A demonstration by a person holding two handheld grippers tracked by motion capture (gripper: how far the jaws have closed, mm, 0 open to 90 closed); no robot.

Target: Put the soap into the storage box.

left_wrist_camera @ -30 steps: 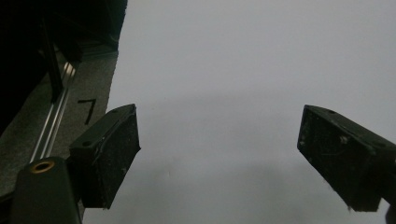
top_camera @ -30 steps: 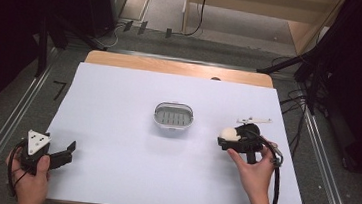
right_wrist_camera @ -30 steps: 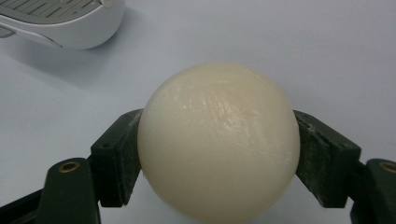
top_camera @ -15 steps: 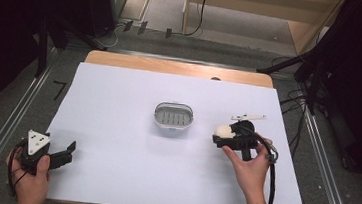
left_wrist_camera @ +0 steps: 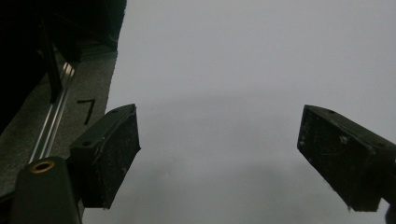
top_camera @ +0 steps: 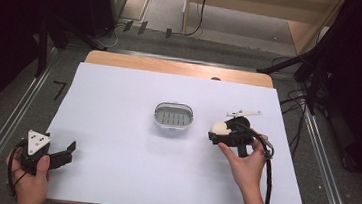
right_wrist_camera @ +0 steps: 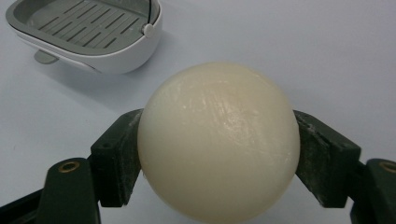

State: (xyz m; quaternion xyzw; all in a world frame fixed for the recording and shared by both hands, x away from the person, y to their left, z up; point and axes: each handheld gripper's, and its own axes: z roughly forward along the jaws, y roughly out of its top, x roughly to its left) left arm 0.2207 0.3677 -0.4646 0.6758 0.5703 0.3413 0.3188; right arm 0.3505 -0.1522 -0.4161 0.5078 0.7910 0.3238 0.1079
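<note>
A person's right hand [top_camera: 246, 163] held the right gripper [top_camera: 218, 134] just right of centre in the high view, its 2 jaws clamped on a cream-white soap ball [top_camera: 220, 129]. In the right gripper view the soap ball [right_wrist_camera: 218, 142] sat squarely between the 2 black jaws, pressed at its left and right flanks. The ball was close to round, so no long axis could be made out and it pointed no particular way; faint streaks ran across its upper face. The gripper itself pointed toward the left of the high view, toward the soap dish [top_camera: 173, 116].

That dish, a white oval tray with a grey slotted insert, stood at the centre of the white bench [top_camera: 119, 101], its long axis running left to right in the high view. It lay near the held ball but apart from it. In the right gripper view the soap dish [right_wrist_camera: 88, 32] filled the upper left corner, beyond the ball.

A thin white piece [top_camera: 243, 113] lay on the bench just above the right gripper; what it was could not be told.

At the lower left of the high view the left hand [top_camera: 30, 183] held the left gripper [top_camera: 66, 151] at the bench's edge. In the left gripper view its 2 jaws stood wide apart over the bare white surface, with nothing between them.
</note>
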